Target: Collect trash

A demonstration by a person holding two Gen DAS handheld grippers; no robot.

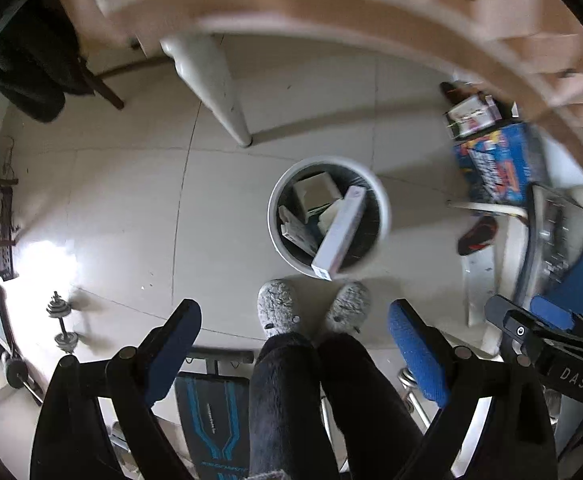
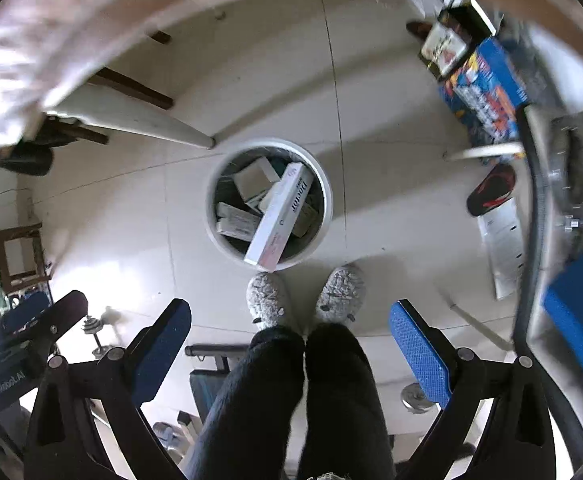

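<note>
A round white trash bin [image 1: 327, 159] [image 2: 267, 142] stands on the pale tiled floor, far below both grippers. It holds several cardboard boxes, and a long white box [image 1: 341, 232] [image 2: 281, 216] leans across them with its near end over the rim. My left gripper [image 1: 294, 308] points down at the floor, open, with nothing between its blue pads. My right gripper [image 2: 290, 305] hangs beside it, also open and empty. A person's dark trouser legs and grey fluffy slippers [image 1: 277, 306] [image 2: 265, 304] stand just in front of the bin.
A wooden table edge [image 1: 291, 4] curves across the top, with a white table leg [image 1: 211, 84] behind the bin. A blue printed box [image 1: 495, 168] and a black-and-red slipper [image 1: 477, 234] lie to the right. A dumbbell [image 1: 61, 324] and a weight bench [image 1: 211, 420] are nearer.
</note>
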